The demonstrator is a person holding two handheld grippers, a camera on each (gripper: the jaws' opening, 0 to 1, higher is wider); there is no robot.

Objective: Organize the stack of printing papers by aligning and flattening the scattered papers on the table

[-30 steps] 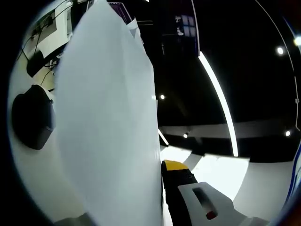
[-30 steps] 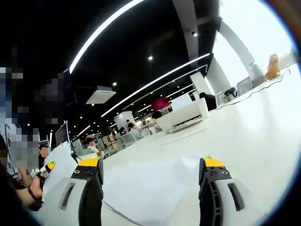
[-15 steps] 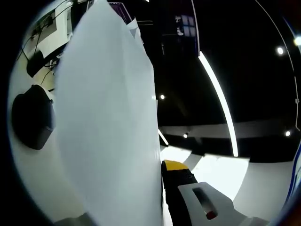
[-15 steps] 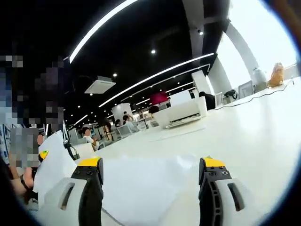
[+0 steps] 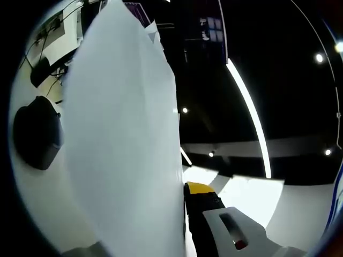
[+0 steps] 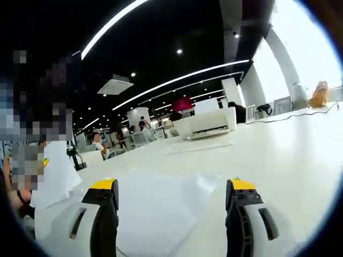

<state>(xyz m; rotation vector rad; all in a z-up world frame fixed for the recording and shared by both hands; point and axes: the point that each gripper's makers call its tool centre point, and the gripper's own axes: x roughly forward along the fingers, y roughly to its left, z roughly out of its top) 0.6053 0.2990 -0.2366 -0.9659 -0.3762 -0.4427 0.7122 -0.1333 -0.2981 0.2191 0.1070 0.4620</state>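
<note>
In the left gripper view a large white sheet of paper [image 5: 123,150] stands up from between the jaws and hides the left one. My left gripper [image 5: 182,194] is shut on this sheet, and its yellow-tipped right finger [image 5: 199,188] presses against the paper's edge. In the right gripper view my right gripper [image 6: 172,187] is open and low over the white table [image 6: 289,155]. Loose white papers [image 6: 161,209] lie flat on the table between and beyond its jaws. At the left of that view the left gripper [image 6: 45,161] holds the raised sheet [image 6: 53,176] up.
A black rounded object [image 5: 36,131] lies on the table to the left of the held sheet. A person's hand [image 6: 16,198] shows at the far left. A white counter [image 6: 206,124], a cable and an orange figure [image 6: 320,94] stand far back. People sit in the background.
The right gripper view has dropped and tilted a little toward the table as the camera moved. The left gripper view is unchanged, with the sheet still held.
</note>
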